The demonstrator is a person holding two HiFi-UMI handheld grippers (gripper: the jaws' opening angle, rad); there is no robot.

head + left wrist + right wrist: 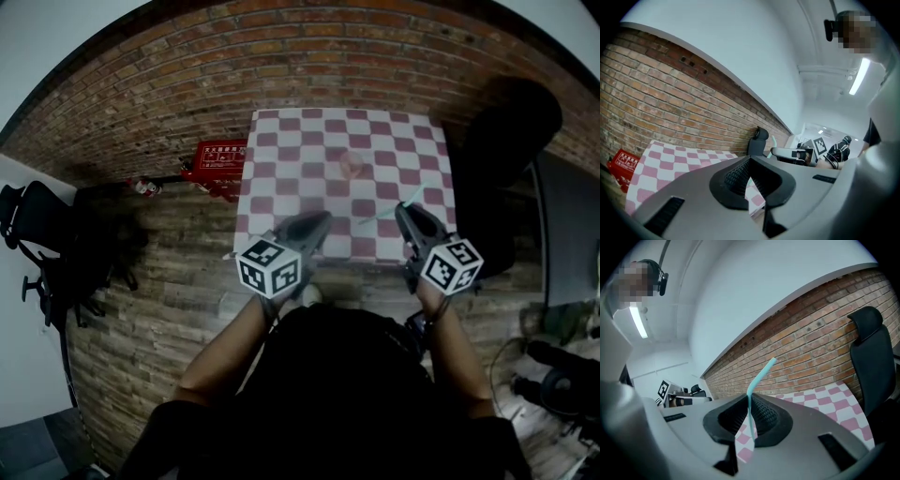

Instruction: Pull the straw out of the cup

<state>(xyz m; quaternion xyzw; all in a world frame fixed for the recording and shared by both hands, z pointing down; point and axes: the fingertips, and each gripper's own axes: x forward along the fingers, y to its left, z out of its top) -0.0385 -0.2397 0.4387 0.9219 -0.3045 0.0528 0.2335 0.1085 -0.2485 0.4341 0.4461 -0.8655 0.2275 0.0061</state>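
A clear cup (352,166) stands upright on the pink-and-white checked table (281,150), toward its far middle. The teal straw (389,208) is out of the cup and clamped between the pads of my right gripper (405,211), which hangs over the table's near right part, well short of the cup. In the right gripper view the straw (759,376) rises from the right gripper (749,401) and bends to the right at its top. My left gripper (322,218) is over the near edge, its jaws together with nothing in them (749,160).
A red box (214,161) lies on the floor left of the table. One black chair (506,131) stands at the table's right, close to my right gripper, and another office chair (37,225) is far left. The brick wall (309,47) runs behind the table.
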